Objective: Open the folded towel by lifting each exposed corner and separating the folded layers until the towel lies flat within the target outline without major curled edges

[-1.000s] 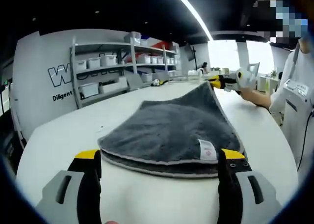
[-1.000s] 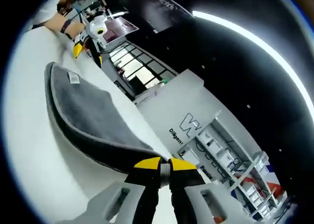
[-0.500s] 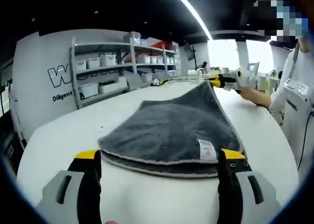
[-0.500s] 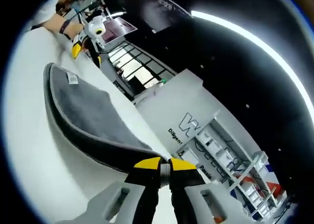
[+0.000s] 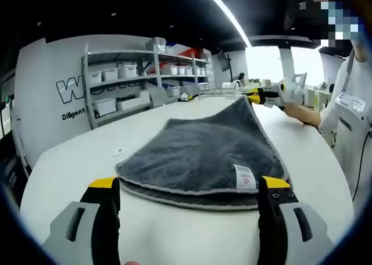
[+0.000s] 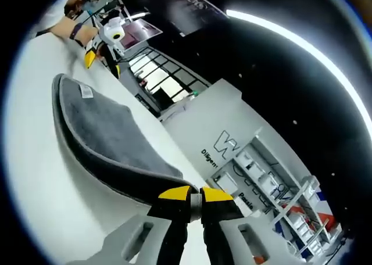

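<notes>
Lying folded on the white table (image 5: 70, 160), the grey towel (image 5: 203, 154) has its white label (image 5: 245, 178) near the edge that faces the left gripper (image 5: 189, 189). That gripper sits just short of the towel with its yellow-tipped jaws spread wide and holding nothing. At the towel's far corner, the right gripper (image 6: 196, 193) has its jaws pressed together on the towel's raised edge, lifting that corner off the table. Beyond the towel stands a shelf rack (image 5: 145, 79) with white bins against the wall.
</notes>
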Action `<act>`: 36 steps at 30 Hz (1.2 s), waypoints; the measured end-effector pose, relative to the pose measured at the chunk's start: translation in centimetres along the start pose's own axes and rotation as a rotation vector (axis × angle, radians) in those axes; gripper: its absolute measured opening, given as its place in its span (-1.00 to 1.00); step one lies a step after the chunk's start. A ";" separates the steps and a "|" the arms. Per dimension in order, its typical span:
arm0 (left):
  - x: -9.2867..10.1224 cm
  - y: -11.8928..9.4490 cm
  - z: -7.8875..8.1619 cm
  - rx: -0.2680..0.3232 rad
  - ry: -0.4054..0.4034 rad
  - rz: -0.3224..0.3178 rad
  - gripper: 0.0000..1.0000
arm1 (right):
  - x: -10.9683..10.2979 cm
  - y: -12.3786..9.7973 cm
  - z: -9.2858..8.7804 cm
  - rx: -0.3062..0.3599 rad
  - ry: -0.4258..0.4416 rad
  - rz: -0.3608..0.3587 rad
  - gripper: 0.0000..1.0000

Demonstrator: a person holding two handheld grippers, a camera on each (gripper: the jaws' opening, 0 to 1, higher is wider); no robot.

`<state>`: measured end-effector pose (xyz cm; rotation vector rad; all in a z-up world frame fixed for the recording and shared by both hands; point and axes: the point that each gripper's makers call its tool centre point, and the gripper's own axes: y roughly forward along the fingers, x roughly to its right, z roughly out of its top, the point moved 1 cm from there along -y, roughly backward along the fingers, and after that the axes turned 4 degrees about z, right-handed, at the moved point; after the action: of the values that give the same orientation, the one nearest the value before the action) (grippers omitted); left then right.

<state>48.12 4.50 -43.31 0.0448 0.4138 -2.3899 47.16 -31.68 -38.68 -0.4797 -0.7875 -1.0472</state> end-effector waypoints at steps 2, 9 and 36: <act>0.0 0.0 0.0 -0.001 -0.001 0.000 0.95 | 0.0 0.0 -0.1 0.001 0.023 0.010 -0.95; 0.0 0.0 -0.1 -0.005 0.002 -0.001 0.95 | -0.2 0.1 -1.2 -0.018 0.181 0.043 -0.90; 0.0 0.0 0.0 -0.003 0.005 0.000 0.94 | -1.2 -0.7 -4.5 -0.054 0.648 0.245 -0.30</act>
<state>48.10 4.54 -43.30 0.0498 0.4201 -2.3896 47.72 -34.37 -42.46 -0.2458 -0.1217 -0.9167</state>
